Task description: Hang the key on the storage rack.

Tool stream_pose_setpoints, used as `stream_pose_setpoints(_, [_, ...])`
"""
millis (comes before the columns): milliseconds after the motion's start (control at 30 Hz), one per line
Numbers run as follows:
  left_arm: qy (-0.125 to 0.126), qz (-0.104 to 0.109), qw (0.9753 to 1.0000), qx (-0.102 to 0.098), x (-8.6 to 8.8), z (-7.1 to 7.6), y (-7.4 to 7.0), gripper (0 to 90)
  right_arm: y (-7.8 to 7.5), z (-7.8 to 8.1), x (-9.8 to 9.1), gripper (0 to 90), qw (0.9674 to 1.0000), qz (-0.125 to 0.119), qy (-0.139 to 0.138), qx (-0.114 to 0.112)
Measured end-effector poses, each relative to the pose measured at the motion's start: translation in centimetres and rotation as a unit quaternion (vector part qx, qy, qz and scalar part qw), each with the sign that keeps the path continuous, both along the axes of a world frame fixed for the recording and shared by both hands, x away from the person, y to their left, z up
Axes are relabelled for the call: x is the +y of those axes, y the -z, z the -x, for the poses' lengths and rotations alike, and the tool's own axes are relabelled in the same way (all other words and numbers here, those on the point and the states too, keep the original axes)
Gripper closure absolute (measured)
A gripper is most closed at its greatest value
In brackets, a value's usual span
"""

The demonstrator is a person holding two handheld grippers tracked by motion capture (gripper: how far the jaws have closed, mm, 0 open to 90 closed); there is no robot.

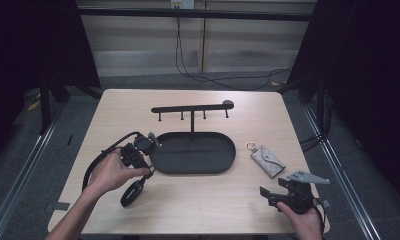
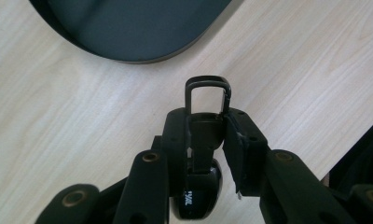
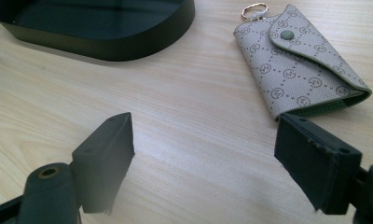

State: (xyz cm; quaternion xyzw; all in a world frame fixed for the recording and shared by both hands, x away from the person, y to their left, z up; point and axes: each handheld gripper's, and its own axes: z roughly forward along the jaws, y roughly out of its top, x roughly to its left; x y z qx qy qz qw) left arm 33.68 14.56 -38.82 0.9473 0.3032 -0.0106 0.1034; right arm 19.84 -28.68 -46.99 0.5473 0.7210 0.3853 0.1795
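Left fingers [image 2: 175, 140] clamped on glossy black key fob [image 2: 198, 186]; right fingers [image 3: 105, 158] spread over pale woodgrain table [image 3: 184, 130].

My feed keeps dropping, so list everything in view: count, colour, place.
table: one, light wood, under everything.
tray: one, black oval, table centre.
rack: one, black bar with pegs on a post, rising from the tray's far edge.
pouch: one, grey patterned, gold ring, right of the tray.
key fob: one, black with a metal loop, clamped in the left gripper.
left gripper: black, by the tray's left end, fingers shut on the fob.
right gripper: black, near right edge, fingers open.
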Motion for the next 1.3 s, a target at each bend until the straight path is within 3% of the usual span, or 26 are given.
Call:
stream_pose_setpoints(33, [0.003, 0.0, 0.9999, -0.01, 0.1, 0.2, -0.2, 70.6, 0.0, 0.0, 0.0, 19.5, 1.0, 0.0, 0.0, 0.0])
stream_pose_setpoints(333, [-0.001, 0.01, 0.9999, -0.012, 0.7, 0.0, -1.0, 70.6, 0.0, 0.0, 0.0, 19.5, 1.0, 0.0, 0.001, 0.0])
stream_pose_setpoints(467, [0.008, 0.002, 0.9998, -0.02, 0.9, 0.1, -1.8, 70.6, 0.0, 0.0, 0.0, 19.5, 1.0, -0.001, 0.002, 0.001])
stream_pose_setpoints(867, [-0.005, 0.006, 0.9993, -0.038, 2.3, 0.1, -4.4, 70.6, 0.0, 0.0, 0.0, 19.5, 1.0, 0.002, 0.002, 0.0])
stream_pose_setpoints(1300, [-0.012, 0.003, 0.9995, -0.029, 2.3, -0.4, -5.6, 70.6, 0.0, -0.1, 0.0, 19.5, 1.0, 0.0, 0.004, 0.001])
